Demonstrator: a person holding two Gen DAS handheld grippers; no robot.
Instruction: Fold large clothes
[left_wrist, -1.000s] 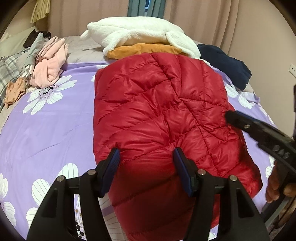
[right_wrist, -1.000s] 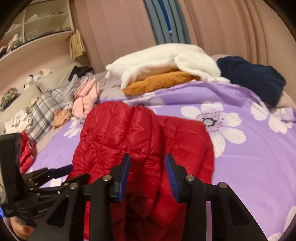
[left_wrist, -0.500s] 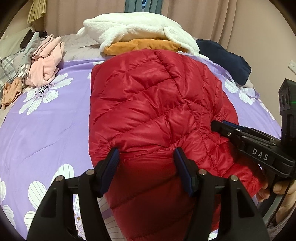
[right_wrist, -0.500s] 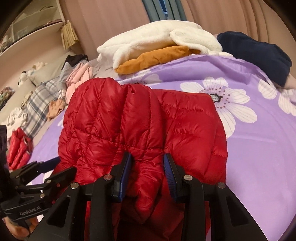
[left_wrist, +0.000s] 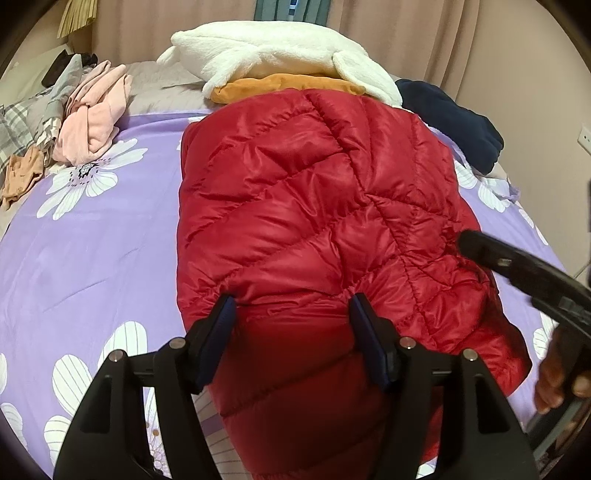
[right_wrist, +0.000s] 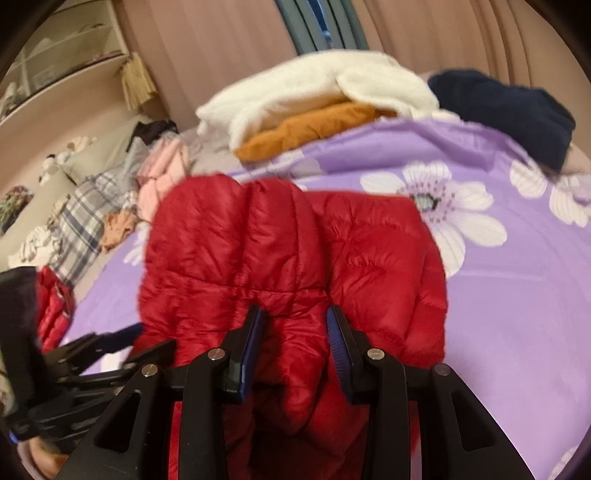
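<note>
A red quilted down jacket (left_wrist: 314, 206) lies folded lengthwise on the purple flowered bedspread (left_wrist: 85, 251). My left gripper (left_wrist: 291, 314) has its jaws wide apart, with the jacket's near bulge filling the gap between the blue pads. My right gripper (right_wrist: 295, 325) also straddles a thick fold of the jacket (right_wrist: 288, 251), which fills its gap. The right gripper shows in the left wrist view (left_wrist: 517, 273) at the jacket's right edge. The left gripper shows in the right wrist view (right_wrist: 107, 343) at the lower left.
A white fleece (left_wrist: 280, 51) on an orange garment (left_wrist: 280, 85) is stacked at the far end. A navy garment (left_wrist: 454, 122) lies far right. Pink clothes (left_wrist: 96, 110) and plaid clothes (right_wrist: 77, 221) lie at the left. Shelves (right_wrist: 62, 48) line the left wall.
Both grippers drew back a little from the jacket's far end and then steadied. The right gripper tilted up, so the far end of the bed shows again. The jacket stays bunched between the fingers.
</note>
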